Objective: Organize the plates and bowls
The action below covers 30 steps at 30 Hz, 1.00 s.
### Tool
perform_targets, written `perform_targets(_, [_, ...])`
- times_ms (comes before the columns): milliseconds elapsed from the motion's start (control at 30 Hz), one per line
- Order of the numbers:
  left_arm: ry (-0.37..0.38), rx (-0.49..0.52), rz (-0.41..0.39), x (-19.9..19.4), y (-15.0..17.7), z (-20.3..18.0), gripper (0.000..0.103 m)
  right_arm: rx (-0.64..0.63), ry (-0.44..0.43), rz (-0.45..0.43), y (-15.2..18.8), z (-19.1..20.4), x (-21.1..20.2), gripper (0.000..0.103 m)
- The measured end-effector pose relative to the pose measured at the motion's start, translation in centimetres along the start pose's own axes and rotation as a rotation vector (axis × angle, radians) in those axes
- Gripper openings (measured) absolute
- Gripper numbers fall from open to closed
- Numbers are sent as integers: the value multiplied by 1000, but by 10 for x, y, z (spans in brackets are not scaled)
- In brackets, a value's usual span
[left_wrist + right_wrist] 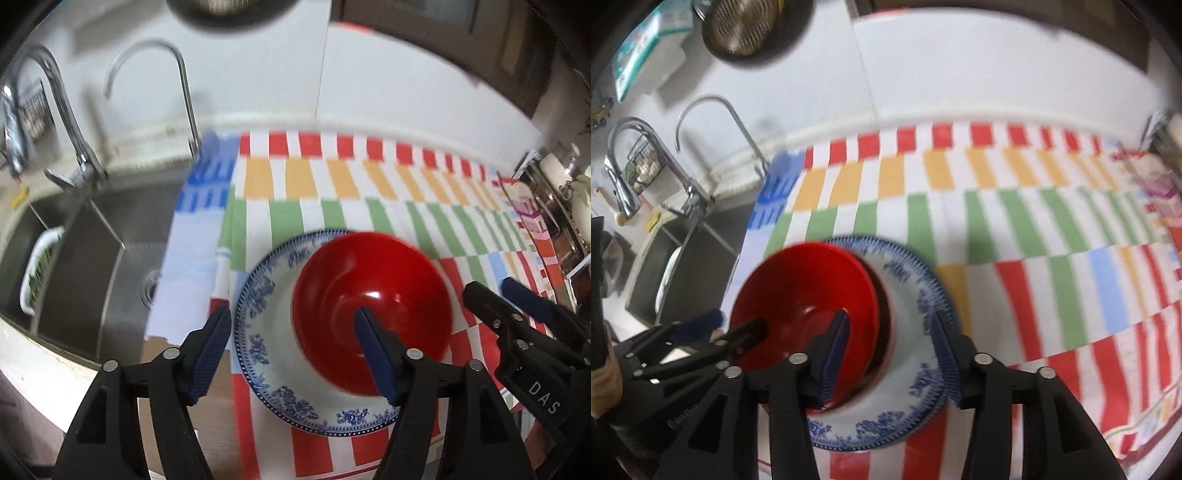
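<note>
Glossy red bowl (373, 306); glazed blue-patterned plate (266, 332); striped cloth (332, 184); brushed-metal sink (96, 258); polished metal tap (74, 122); matt black gripper (291, 354), ribbed blue pads (210, 350).

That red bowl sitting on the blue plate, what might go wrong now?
1. The red bowl sits off-centre on the blue-patterned plate, so a nudge might slide it.
2. Both tongs, left and right, hang open close above; a finger could clip a rim.
3. The sink lies beside the striped cloth.
</note>
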<state>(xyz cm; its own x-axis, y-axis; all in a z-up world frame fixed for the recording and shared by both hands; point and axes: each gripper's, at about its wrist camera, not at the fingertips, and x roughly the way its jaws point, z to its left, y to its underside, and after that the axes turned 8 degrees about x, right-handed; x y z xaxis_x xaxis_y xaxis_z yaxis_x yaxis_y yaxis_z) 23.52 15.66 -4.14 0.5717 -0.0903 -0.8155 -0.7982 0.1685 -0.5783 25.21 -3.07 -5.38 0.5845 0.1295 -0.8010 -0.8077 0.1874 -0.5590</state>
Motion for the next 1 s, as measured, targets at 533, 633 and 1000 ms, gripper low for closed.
perform_targets(533, [-130, 22, -228, -100, 71, -29, 95, -104, 21, -328, 65, -6, -108, 88])
perform_targets(633, [-168, 25, -265, -118, 86, -38, 98, -124, 37, -347, 79, -10, -124, 89])
perform_targets(1000, [-220, 44, -353, -180, 141, -69, 102, -138, 34, -425, 138, -30, -186, 89])
